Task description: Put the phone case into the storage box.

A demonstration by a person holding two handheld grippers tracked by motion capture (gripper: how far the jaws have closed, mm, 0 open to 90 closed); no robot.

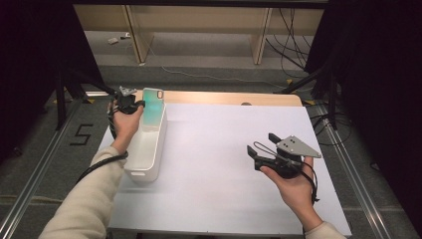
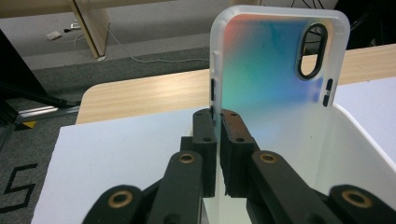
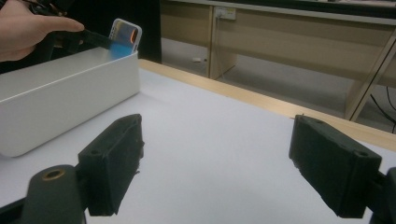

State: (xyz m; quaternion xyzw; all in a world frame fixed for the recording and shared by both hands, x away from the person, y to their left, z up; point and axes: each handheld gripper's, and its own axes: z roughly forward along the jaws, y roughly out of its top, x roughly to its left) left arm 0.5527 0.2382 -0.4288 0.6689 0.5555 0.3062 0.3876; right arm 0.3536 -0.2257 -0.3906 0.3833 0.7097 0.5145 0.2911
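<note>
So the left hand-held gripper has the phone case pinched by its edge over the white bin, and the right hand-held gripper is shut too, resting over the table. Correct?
Not quite. The left hand-held gripper does pinch the phone case by its edge over the white bin, but the right hand-held gripper is open: the right gripper view shows its jaws wide apart with nothing between them, above the table.

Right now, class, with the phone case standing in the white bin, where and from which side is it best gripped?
Grip the phone case on its thin long edge, coming from outside the bin's left wall. It stands upright with that rim exposed above the bin, slim enough for jaws to pinch. The left gripper is shut on it there; the right gripper is open.
</note>
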